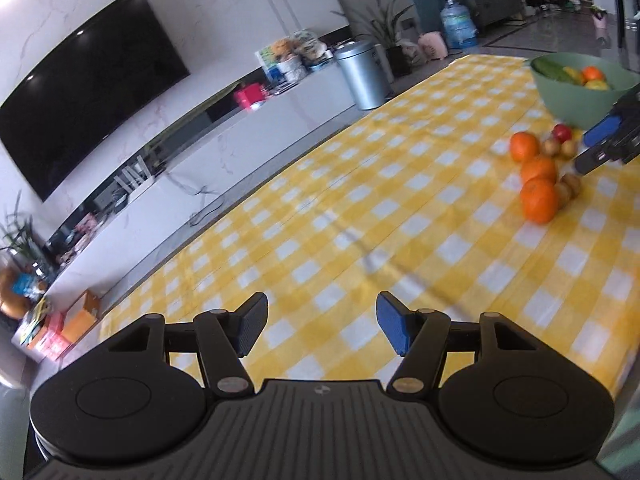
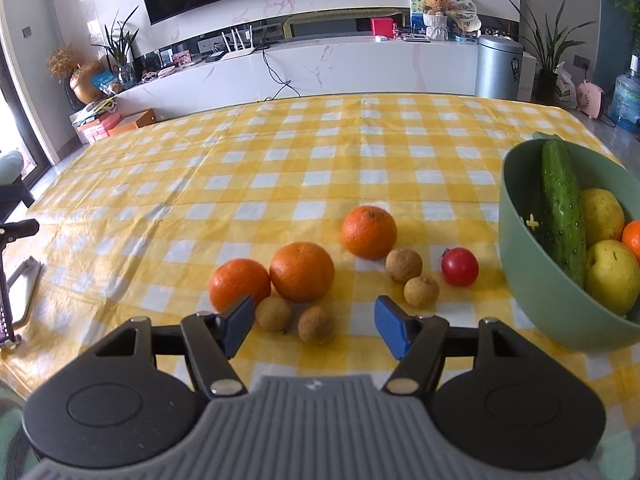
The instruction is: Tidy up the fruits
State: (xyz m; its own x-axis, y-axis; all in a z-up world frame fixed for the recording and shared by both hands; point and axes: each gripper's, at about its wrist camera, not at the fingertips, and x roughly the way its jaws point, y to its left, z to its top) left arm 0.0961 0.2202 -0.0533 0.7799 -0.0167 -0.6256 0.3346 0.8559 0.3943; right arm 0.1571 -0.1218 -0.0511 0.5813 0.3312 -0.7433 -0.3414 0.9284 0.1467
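Note:
In the right wrist view three oranges lie on the checked cloth: left, middle, far. Several small brown longans sit near them, one just ahead of my fingers. A red tomato lies beside a green bowl holding a cucumber, yellow pears and an orange. My right gripper is open and empty, just before the longans. My left gripper is open and empty over bare cloth, far from the oranges. The bowl and the right gripper show at its right.
A yellow checked cloth covers the table. Beyond its far edge stand a white TV bench, a metal bin and plants. A dark stand sits at the table's left edge.

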